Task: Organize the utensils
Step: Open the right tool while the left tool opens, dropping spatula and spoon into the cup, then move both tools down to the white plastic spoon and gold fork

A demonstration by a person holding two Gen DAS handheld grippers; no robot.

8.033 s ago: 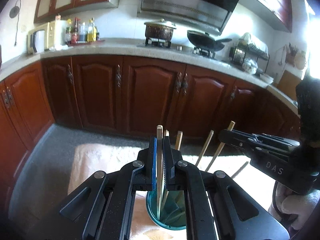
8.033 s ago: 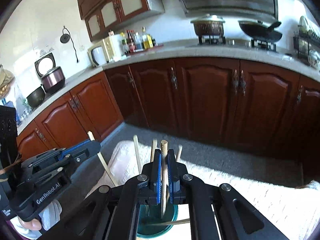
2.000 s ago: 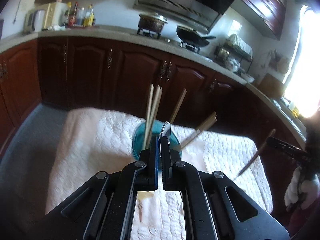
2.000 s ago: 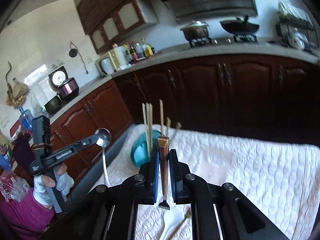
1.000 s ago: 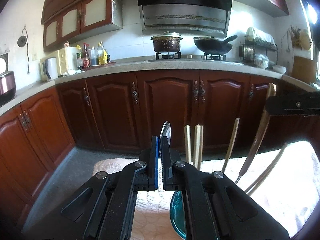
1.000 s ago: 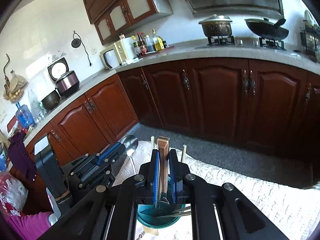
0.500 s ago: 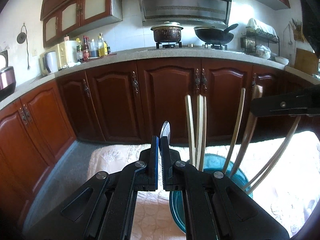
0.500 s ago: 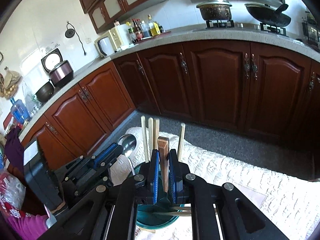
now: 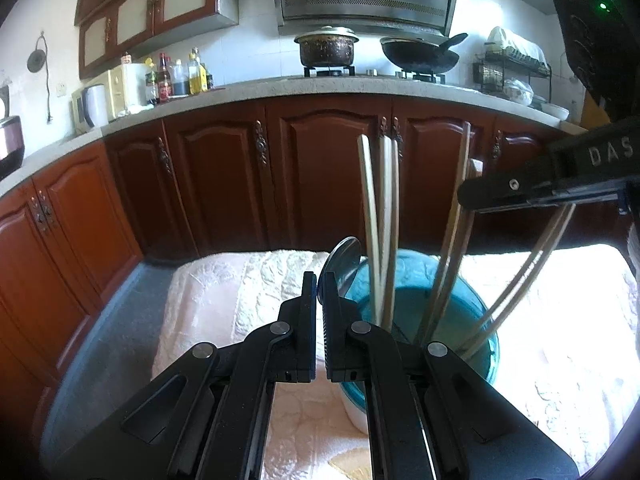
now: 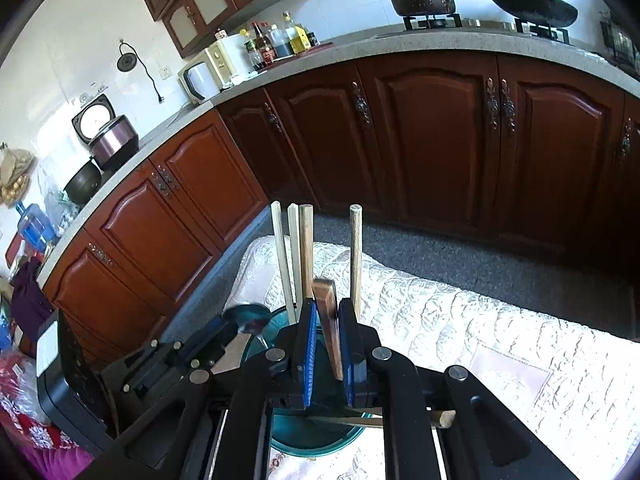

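Left gripper [image 9: 319,288] clamps a metal spoon [image 9: 343,255] and right gripper [image 10: 323,322] a wooden-handled utensil [image 10: 329,320], both over the teal cup [image 9: 428,276]; lower each straight into the cup, clear of the chopsticks [image 9: 378,220] at twelve o'clock.

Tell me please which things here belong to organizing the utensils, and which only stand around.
Belong to the job:
- teal cup
- chopsticks inside it
- metal spoon, in left gripper
- wooden-handled utensil, in right gripper

Only standing around:
- pot
- wok
- bottles
- kettle
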